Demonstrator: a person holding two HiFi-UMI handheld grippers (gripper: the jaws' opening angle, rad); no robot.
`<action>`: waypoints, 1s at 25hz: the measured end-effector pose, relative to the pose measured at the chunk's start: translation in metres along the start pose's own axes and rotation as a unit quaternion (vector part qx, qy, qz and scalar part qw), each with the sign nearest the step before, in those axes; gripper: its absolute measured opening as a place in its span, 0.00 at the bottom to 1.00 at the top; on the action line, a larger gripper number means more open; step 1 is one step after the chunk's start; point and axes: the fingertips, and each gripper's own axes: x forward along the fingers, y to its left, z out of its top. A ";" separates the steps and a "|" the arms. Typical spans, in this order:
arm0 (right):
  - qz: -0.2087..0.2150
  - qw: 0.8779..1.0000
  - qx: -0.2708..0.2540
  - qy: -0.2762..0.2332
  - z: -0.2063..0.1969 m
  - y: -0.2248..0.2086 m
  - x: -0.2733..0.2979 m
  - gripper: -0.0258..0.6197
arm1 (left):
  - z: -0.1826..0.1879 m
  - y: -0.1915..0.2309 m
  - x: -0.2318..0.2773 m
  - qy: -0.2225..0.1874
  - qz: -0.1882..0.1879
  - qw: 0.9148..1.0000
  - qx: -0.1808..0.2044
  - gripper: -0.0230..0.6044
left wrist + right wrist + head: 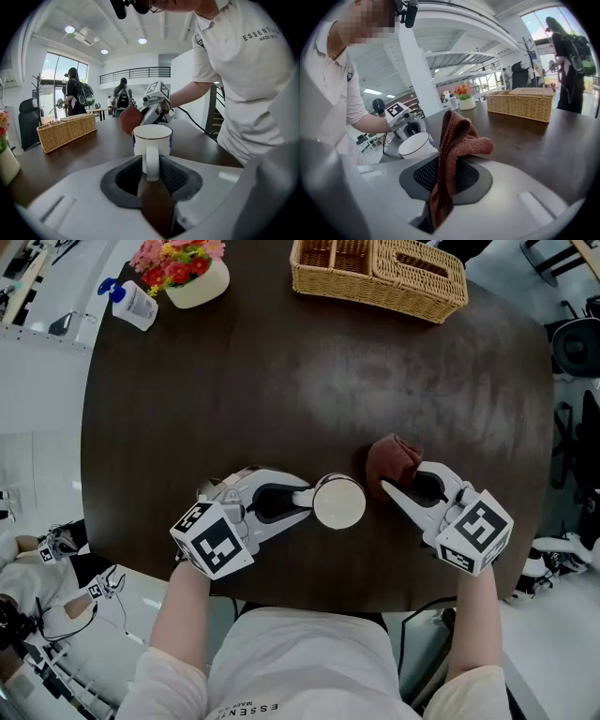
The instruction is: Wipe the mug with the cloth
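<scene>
Left gripper (306, 502): my jaws closed on handle of white mug (338, 502), upright on table (281, 381). Right gripper (388, 487): my jaws pinch rust-red cloth (394, 460), just beside mug. Risk: handle-only hold, so sideways wiping pressure may twist or tip mug.

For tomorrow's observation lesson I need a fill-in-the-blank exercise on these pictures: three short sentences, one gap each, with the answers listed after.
1. The left gripper is shut on the mug's ____.
2. The right gripper holds a reddish-brown ____.
3. At the table's far edge stands a wicker ____.

Missing words: handle; cloth; basket.
</scene>
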 end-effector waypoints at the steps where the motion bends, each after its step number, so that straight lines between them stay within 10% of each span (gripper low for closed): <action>1: -0.015 1.000 0.009 -0.010 -0.001 -0.001 -0.001 0.17 | 0.001 0.000 0.001 -0.004 -0.002 1.000 0.000 0.19; 14: -0.087 0.995 0.040 -0.018 -0.017 0.016 -0.011 0.17 | 0.011 -0.010 -0.002 -0.035 0.001 0.999 0.007 0.15; 25: -0.208 0.977 0.040 0.001 -0.010 0.011 -0.030 0.17 | 0.109 0.001 -0.034 -0.089 0.022 0.996 0.020 0.15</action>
